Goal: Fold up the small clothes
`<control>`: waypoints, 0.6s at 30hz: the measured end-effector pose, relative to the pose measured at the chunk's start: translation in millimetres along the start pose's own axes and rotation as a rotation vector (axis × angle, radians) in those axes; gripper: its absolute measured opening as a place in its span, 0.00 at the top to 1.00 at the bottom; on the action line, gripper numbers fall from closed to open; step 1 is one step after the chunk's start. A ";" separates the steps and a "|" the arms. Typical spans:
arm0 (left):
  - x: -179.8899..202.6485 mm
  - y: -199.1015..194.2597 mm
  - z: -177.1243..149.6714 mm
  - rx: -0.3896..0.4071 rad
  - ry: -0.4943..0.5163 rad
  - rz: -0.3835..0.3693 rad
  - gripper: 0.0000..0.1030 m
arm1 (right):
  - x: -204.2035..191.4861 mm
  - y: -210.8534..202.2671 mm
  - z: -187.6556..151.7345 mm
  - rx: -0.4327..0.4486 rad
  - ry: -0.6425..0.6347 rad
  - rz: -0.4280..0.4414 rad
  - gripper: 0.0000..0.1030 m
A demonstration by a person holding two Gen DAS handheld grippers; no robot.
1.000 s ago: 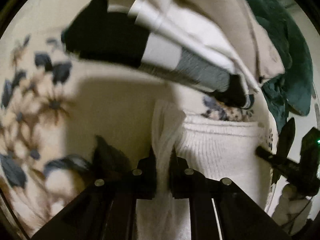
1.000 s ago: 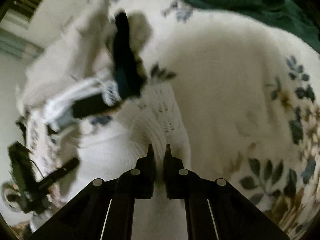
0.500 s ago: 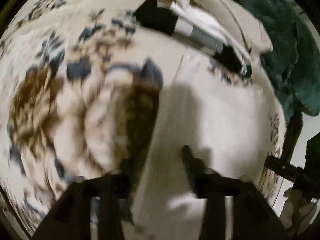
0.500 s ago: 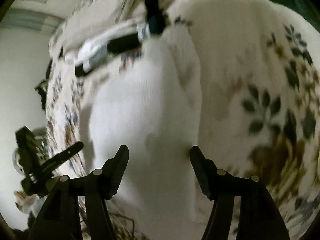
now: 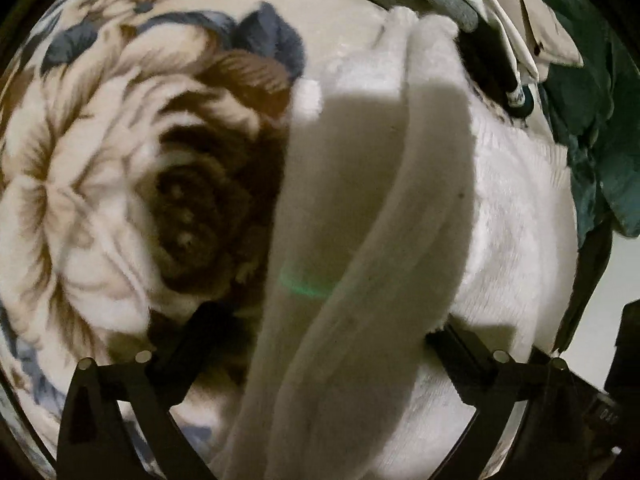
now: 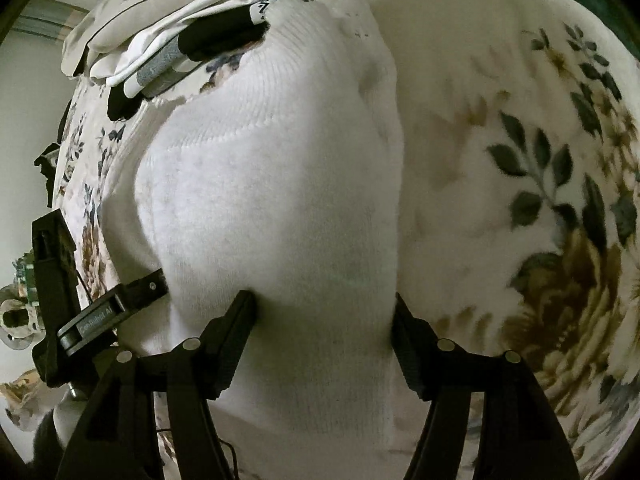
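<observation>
A white knitted garment (image 5: 400, 208) lies on a floral blanket (image 5: 100, 168), with a raised fold running down its middle. My left gripper (image 5: 320, 332) is open, low over it, the fingers (image 5: 192, 340) astride the fold. In the right wrist view the same white garment (image 6: 280, 200) fills the middle. My right gripper (image 6: 324, 328) is open, its fingers (image 6: 236, 332) on either side of the cloth. The left gripper (image 6: 108, 312) shows at the left edge of that view.
A pile of folded clothes (image 6: 172, 48), black, white and grey, lies beyond the garment; it also shows in the left wrist view (image 5: 480, 12). A dark green cloth (image 5: 592, 100) lies at the right. The floral blanket (image 6: 540, 160) stretches to the right.
Both grippers were shut on the white garment a second ago. Both have opened and let it go, and both now sit closer to the cloth.
</observation>
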State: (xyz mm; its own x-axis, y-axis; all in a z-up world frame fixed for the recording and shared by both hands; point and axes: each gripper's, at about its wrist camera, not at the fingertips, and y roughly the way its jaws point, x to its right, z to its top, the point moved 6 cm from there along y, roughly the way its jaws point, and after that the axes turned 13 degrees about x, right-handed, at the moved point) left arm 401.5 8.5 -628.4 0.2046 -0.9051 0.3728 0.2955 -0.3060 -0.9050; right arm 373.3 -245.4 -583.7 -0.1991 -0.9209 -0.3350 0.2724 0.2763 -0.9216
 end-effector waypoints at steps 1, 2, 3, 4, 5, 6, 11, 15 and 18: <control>-4.1 -2.5 -0.7 0.021 -0.012 -0.008 0.00 | 1.0 -0.7 0.5 -0.002 0.005 0.004 0.34; -8.4 -5.9 -1.7 0.048 -0.023 -0.015 0.00 | -0.3 2.1 3.4 -0.004 0.008 0.005 0.34; -11.0 -5.2 -2.1 0.058 -0.045 -0.016 0.00 | -0.1 2.0 3.8 -0.006 0.009 0.007 0.34; -10.7 -5.5 -3.0 0.059 -0.044 -0.014 0.00 | 1.1 0.9 3.8 -0.006 0.011 0.008 0.34; -10.2 -5.7 -2.0 0.045 -0.029 -0.012 0.00 | 1.9 -0.3 4.0 -0.007 0.011 0.009 0.34; -8.8 -6.4 -0.2 0.028 -0.018 -0.010 0.00 | -1.0 -0.4 4.5 -0.007 0.010 0.009 0.34; 4.8 -46.8 5.0 0.104 0.043 -0.055 0.72 | -0.3 -6.1 5.7 0.006 0.091 0.084 0.51; -16.1 -63.3 8.8 0.134 0.006 -0.061 0.82 | 16.0 -16.2 6.3 0.034 0.249 0.185 0.80; -36.2 -64.6 11.3 0.146 -0.047 -0.058 0.88 | 30.8 -21.3 7.8 0.051 0.270 0.146 0.89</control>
State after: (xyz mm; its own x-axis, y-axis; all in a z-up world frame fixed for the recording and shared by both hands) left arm 385.5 64.3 -581.2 0.2259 -0.8713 0.4356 0.4395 -0.3079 -0.8438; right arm 368.7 -281.8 -572.8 -0.3952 -0.7643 -0.5096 0.3623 0.3801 -0.8510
